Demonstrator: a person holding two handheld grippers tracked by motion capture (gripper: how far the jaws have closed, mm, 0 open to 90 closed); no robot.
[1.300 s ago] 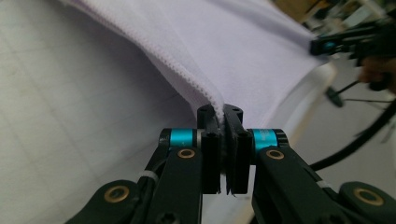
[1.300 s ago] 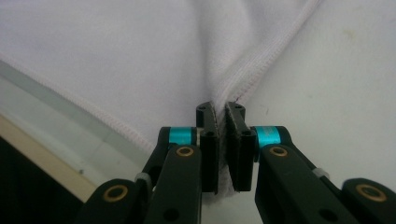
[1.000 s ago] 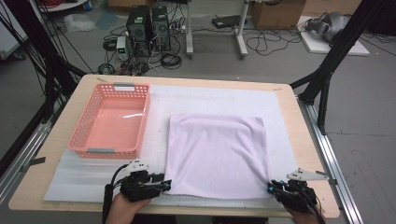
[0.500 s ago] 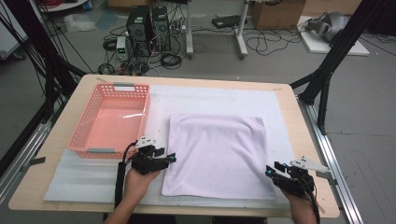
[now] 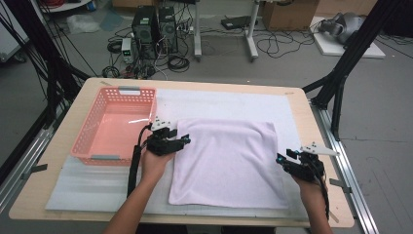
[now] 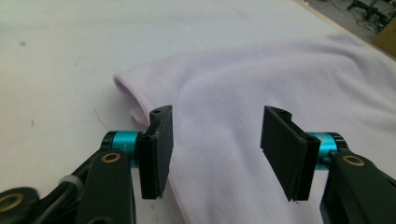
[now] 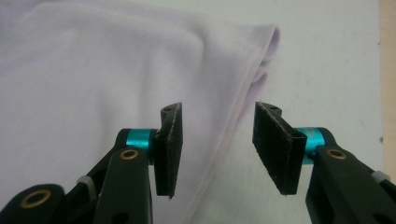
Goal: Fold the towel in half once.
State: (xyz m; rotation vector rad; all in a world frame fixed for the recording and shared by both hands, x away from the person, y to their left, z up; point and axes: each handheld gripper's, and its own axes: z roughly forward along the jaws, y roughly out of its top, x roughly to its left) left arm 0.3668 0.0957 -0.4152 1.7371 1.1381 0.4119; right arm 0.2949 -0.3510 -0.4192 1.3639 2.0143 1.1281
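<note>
A pale lilac towel [image 5: 229, 163] lies folded flat on the white mat [image 5: 219, 100] at the middle of the table. My left gripper [image 5: 182, 140] hovers at the towel's left edge near its far corner. Its jaws have just been opening and stand open, with the towel [image 6: 280, 70] beneath them, untouched by the pads [image 6: 159, 144]. My right gripper [image 5: 282, 158] is at the towel's right edge. Its jaws have also just been opening and stand open astride the folded hem [image 7: 247, 84], not pressing on it.
A pink plastic basket [image 5: 117, 124] with nothing in it stands at the table's left, close to my left hand. The wooden table rim [image 5: 304, 117] runs just right of the mat. Black frame posts [image 5: 341, 83] rise beside the table's far right corner.
Both hands have moved forward from the towel's near corners along its sides, the left one farther up. Both grippers' jaws stand wider apart. The towel lies as before.
</note>
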